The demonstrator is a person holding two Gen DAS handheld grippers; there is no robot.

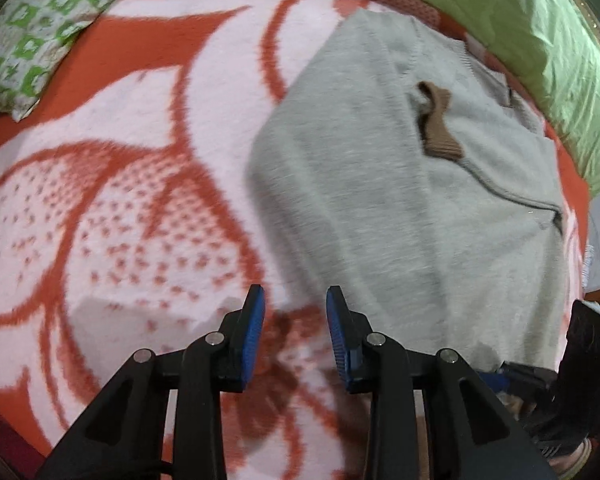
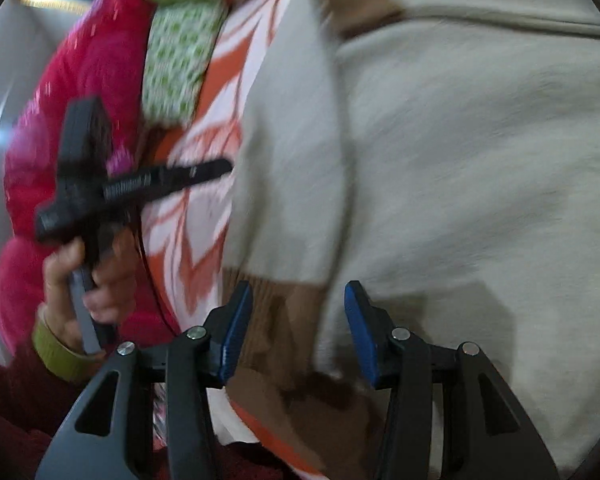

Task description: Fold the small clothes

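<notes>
A small grey sweater [image 1: 400,184] with brown cuffs [image 1: 436,120] lies partly folded on an orange and white blanket [image 1: 120,208]. My left gripper [image 1: 296,320] is open and empty, just above the blanket at the sweater's near left edge. In the right wrist view the sweater [image 2: 460,160] fills most of the frame. My right gripper [image 2: 298,320] is open and empty over the sweater's brown hem [image 2: 284,320]. The left gripper tool shows there too, held in a hand [image 2: 92,280].
A green and white patterned pillow [image 1: 40,32] lies at the far left and a plain green pillow [image 1: 540,40] at the far right. The person's red sleeve [image 2: 80,120] is at the blanket's edge. The right tool [image 1: 580,380] shows at the lower right.
</notes>
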